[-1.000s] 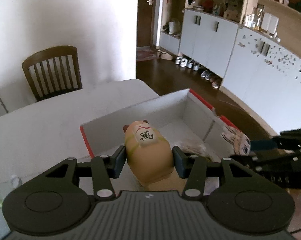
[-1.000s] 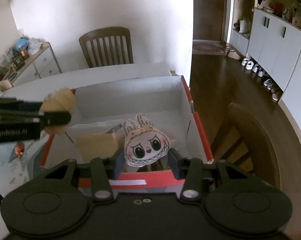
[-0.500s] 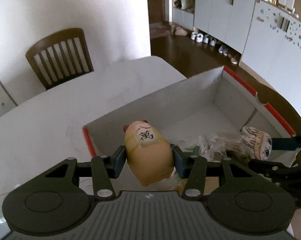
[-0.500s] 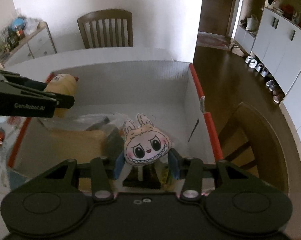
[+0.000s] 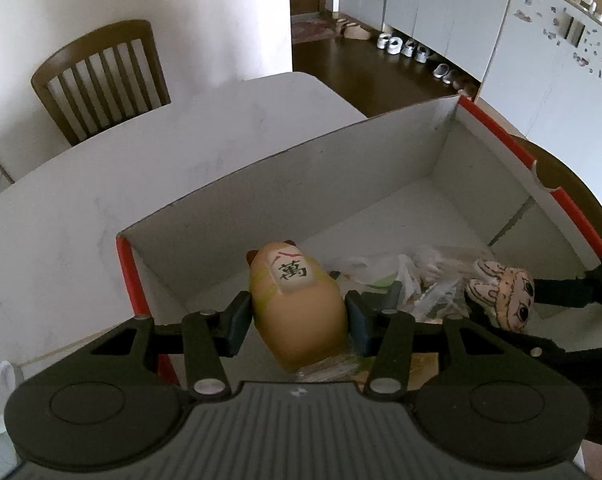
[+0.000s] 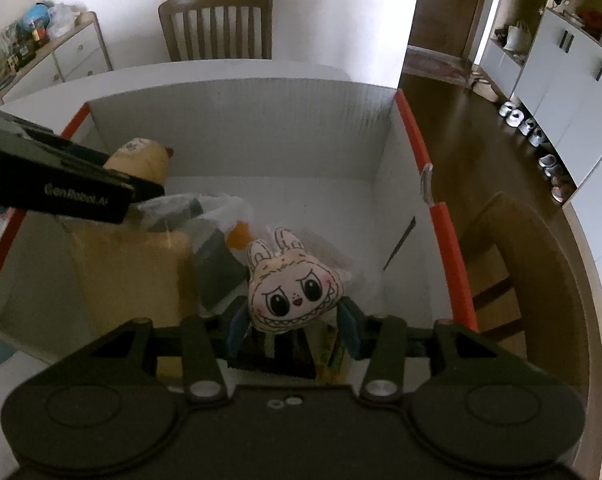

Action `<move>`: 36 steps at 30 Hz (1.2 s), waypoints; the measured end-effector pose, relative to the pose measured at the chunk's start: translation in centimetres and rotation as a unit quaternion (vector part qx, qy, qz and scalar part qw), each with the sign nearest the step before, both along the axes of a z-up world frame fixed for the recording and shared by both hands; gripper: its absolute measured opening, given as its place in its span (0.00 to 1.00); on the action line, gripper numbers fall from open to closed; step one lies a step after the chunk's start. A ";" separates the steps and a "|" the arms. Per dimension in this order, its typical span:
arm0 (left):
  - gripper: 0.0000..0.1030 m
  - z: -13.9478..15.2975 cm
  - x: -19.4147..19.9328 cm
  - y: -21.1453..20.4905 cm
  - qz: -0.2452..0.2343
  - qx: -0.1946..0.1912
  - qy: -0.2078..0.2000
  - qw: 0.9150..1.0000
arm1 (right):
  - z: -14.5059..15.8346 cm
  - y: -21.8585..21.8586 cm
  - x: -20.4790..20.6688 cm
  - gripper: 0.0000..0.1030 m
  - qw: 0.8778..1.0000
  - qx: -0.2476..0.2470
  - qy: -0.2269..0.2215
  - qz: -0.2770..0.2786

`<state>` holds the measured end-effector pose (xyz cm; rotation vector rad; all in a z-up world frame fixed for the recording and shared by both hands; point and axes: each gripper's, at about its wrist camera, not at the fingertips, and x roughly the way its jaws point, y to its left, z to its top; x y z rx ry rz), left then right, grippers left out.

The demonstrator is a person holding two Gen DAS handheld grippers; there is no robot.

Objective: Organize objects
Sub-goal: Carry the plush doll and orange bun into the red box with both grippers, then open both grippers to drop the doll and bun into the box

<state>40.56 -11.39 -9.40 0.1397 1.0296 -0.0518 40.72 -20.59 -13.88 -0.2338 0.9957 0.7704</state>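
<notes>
- Left gripper [image 5: 299, 320] was clamped on a tan hamster-shaped figure [image 5: 301, 312], both pads pressed against its sides, jaws roughly half spread.
- Figure carried a white tile with a black character on its top; it hung over the near-left corner of the box [image 5: 229, 184], above the clutter, not resting on the floor of the box.
- Right gripper [image 6: 293, 324] held a flat plush bunny-eared face [image 6: 291, 284] between its pads, jaws about half spread. Pads sat at the plush's lower edges; grip looked light, contact on the right pad was hard to confirm.
- Plush was over the near part of the box, right of centre, above the contents.
- Box: white inside, red rim, open top, sitting on a white table [image 5: 61, 216].
- Already in the box: crumpled clear plastic bags [image 6: 205, 208], a tan cardboard piece [image 6: 129, 272] at left, a dark block [image 6: 217, 276] beside it, something orange partly hidden under the plastic.
- Both grippers were inside the box outline, left one at the left wall, right one nearer the middle, well apart.
- Wooden chair [image 6: 217, 24] stood behind the table.
</notes>
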 end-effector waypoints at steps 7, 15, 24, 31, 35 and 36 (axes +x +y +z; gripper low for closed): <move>0.50 -0.1 0.2 0.5 0.010 -0.017 0.005 1.000 | -0.5 0.4 -0.3 0.50 1.000 -0.005 -0.004 0.007; 0.59 0.5 -0.4 1.1 0.017 -0.023 -0.009 1.000 | 0.1 0.0 -1.1 0.58 1.000 -0.002 -0.015 0.019; 0.59 2.1 -2.2 1.9 0.021 -0.034 -0.034 0.999 | 2.7 -1.6 -1.3 0.58 1.000 0.019 -0.020 0.009; 0.59 4.5 -5.1 1.5 0.005 -0.039 -0.072 0.997 | 5.7 -2.1 -2.3 0.58 0.999 0.028 -0.030 0.004; 0.59 5.9 -6.9 1.2 -0.004 -0.037 -0.092 0.995 | 7.2 -2.4 -3.1 0.58 0.999 0.034 -0.029 -0.005; 0.59 6.1 -7.1 1.4 -0.004 -0.042 -0.093 0.995 | 7.6 -2.4 -3.2 0.58 0.999 0.034 -0.027 -0.008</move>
